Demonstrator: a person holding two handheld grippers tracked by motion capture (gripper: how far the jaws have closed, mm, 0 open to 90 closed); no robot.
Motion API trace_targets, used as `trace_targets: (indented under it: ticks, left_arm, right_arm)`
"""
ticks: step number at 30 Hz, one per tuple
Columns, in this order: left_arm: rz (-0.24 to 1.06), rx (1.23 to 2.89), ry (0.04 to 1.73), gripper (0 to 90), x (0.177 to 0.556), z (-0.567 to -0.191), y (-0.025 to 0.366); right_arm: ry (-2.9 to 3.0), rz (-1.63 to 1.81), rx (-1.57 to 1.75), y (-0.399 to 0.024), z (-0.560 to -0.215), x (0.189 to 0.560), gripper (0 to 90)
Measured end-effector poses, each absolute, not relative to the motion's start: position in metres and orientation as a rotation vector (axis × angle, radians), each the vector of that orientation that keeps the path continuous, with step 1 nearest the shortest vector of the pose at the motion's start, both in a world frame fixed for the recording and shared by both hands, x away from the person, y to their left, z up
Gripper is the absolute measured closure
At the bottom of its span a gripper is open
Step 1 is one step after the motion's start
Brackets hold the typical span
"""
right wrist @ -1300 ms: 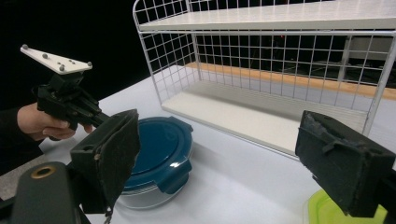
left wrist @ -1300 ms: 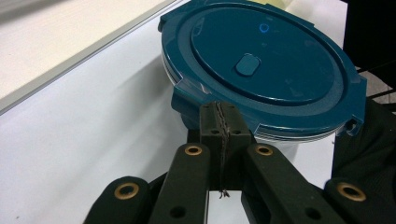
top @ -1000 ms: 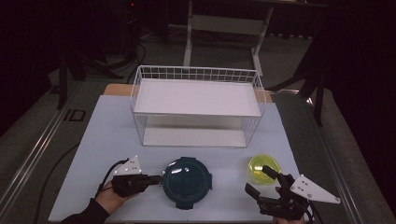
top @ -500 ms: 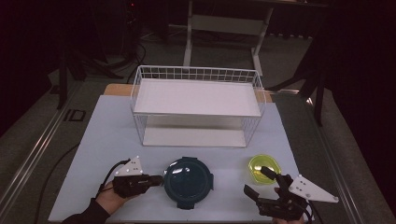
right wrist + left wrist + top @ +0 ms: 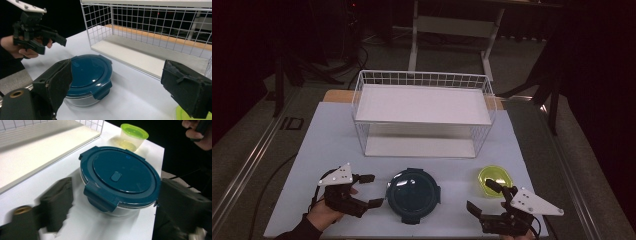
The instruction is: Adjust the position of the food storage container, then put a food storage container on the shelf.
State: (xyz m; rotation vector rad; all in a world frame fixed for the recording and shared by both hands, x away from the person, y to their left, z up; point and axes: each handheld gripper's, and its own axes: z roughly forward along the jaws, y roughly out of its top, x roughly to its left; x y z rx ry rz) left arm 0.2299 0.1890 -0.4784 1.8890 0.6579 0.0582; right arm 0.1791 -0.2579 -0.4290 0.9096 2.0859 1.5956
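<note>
High view: teal box (image 5: 413, 194) sits on counter (image 5: 337, 145) between both tools, at 3 o'clock just beside left tool (image 5: 368, 190), whose jaws have just been opening, nothing between them. Right tool (image 5: 482, 195) apart, empty, farther off. Left is nearer.

Glossy teal plastic lid (image 5: 120, 173) on a clear container, translucent green plastic tub (image 5: 131, 136), white wire rack (image 5: 424, 112), matt white tabletop (image 5: 327, 145).
</note>
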Motion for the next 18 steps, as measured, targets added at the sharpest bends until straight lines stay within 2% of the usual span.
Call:
trace_targets:
  ticks: [2,5,7,17,18]
  left_arm:
    - [0.051,1.88,0.669,1.4,0.23,-0.477,0.19]
    - [0.04,1.861,0.697,1.2,0.23,-0.476,0.191]
    - [0.033,1.842,0.726,1.2,0.23,-0.475,0.19]
    - [0.059,1.857,0.818,1.3,0.237,-0.471,0.184]
    - [0.016,1.877,0.877,1.3,0.242,-0.473,0.183]
  right_arm:
    - [2.08,1.577,0.896,-0.255,-0.428,0.179,9.7]
    - [2.074,1.552,0.888,-0.252,-0.426,0.179,9.8]
    - [2.075,1.568,0.891,-0.251,-0.425,0.179,14.2]
    - [2.083,1.595,0.961,-0.244,-0.426,0.188,13.4]
    - [2.093,1.58,0.96,-0.239,-0.428,0.191,13.4]
